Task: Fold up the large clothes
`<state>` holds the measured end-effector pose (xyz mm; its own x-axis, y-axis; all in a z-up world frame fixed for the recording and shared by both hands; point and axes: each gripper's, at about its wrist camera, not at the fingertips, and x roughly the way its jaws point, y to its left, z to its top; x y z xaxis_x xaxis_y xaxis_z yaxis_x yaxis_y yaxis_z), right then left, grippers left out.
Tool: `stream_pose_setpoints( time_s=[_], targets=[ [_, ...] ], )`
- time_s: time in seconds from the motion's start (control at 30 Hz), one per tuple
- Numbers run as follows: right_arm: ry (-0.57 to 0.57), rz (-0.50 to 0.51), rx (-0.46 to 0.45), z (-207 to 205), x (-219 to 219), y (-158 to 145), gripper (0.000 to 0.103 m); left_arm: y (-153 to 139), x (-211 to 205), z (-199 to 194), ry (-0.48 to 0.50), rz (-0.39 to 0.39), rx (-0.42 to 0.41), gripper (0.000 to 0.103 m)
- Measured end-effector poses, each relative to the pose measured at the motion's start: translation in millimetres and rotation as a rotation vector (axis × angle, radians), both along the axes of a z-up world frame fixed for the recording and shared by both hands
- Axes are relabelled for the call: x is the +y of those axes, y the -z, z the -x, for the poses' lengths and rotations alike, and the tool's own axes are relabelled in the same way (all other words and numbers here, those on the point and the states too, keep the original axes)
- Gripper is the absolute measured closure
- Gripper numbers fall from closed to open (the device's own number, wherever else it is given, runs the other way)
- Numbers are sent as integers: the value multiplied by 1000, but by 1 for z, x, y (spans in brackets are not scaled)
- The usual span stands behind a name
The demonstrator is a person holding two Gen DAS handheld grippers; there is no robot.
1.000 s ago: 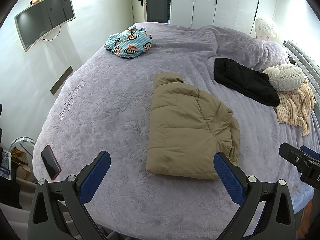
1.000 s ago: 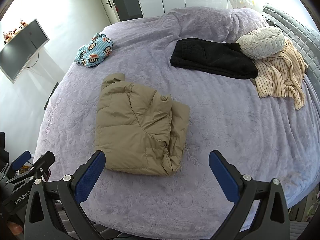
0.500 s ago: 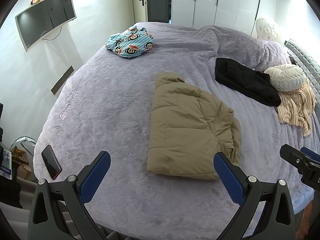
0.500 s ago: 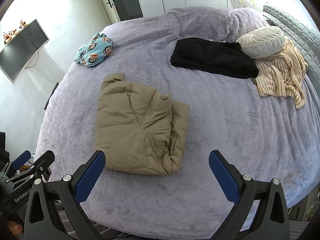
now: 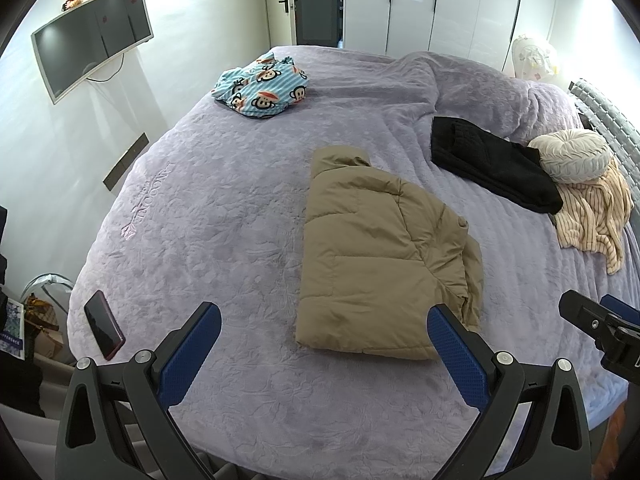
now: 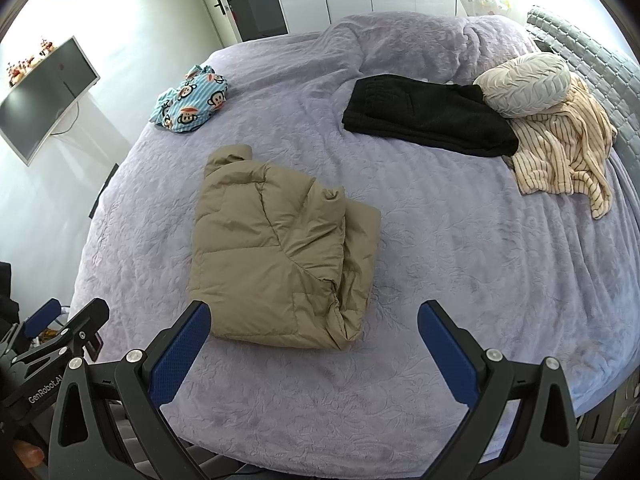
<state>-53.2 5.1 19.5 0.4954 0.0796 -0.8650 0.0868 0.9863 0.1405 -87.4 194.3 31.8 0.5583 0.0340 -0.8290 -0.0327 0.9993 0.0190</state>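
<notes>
While both grippers hover at the bed's near edge, the left gripper (image 5: 324, 340) is spread wide and empty, the folded tan puffer jacket (image 5: 376, 256) lies mid-bed (image 5: 208, 208), and the right gripper (image 6: 316, 340) is likewise spread, holding nothing.

A folded tan puffer jacket (image 5: 376, 264) lies on the purple bed (image 5: 224, 200), beyond the spread-open left hand-held gripper (image 5: 324, 344).

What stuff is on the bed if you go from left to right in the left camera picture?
Phone → monkey-print clothes → tan puffer jacket → black garment → round cushion, sitting on the striped garment.
</notes>
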Motion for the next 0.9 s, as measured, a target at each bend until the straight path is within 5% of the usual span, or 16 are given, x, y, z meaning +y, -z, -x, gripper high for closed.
stream_pose_setpoints(
  time_s=[0.9],
  targets=[
    [-4, -2, 4, 7, 7, 1, 0, -7, 1, 3, -10, 13, -26, 0]
  ],
)
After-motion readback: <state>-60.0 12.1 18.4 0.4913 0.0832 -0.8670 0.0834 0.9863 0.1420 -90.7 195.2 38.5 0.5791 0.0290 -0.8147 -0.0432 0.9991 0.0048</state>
